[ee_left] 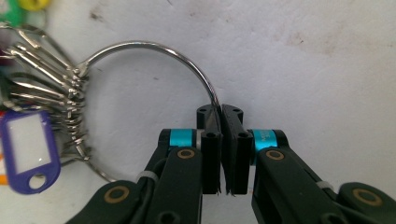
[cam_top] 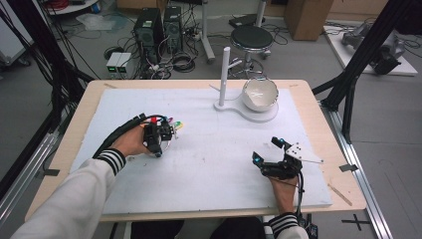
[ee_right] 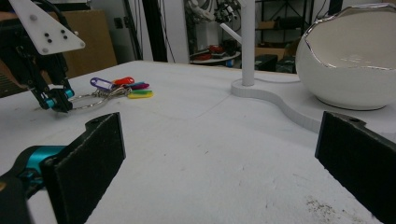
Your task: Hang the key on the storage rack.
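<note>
Left gripper (ee_left: 219, 140): we see its fingers (ee_left: 211, 154) pressed together on the wire of the key ring (ee_left: 154, 46), nipping the ring's arc right at their tips. In the high view we find this gripper (cam_top: 158, 149) at the left-middle of the mat, held in the person's left hand (cam_top: 130, 143).

Key ring: we see it lying flat on the white mat (cam_top: 209, 164), a large metal loop with a cluster of smaller rings and clips (ee_left: 70, 88) gathered on its far side from the fingers.

Key tags: we count several coloured plastic tags on the ring. A purple one with a white label window (ee_left: 29, 150) sits nearest the left gripper view's camera; from the right gripper view we pick out purple, red and yellow ones (ee_right: 122, 86) fanned out on the mat.

Right gripper (ee_right: 219, 154): we see its fingers (ee_right: 88, 158) spread wide apart with nothing between them, low over the mat. In the high view it (cam_top: 266, 152) is at the right-front of the bench, well apart from the key ring, in the person's right hand (cam_top: 284, 191).

White stand (cam_top: 225, 74): we see an upright post with a short side peg on a flat base at the far side of the mat.

Bowl (cam_top: 260, 94): we see a white bowl, tilted, resting on the stand's base just beside the post.

Bench (cam_top: 84, 104): we see a light wooden top, the white mat covering most of it.
</note>
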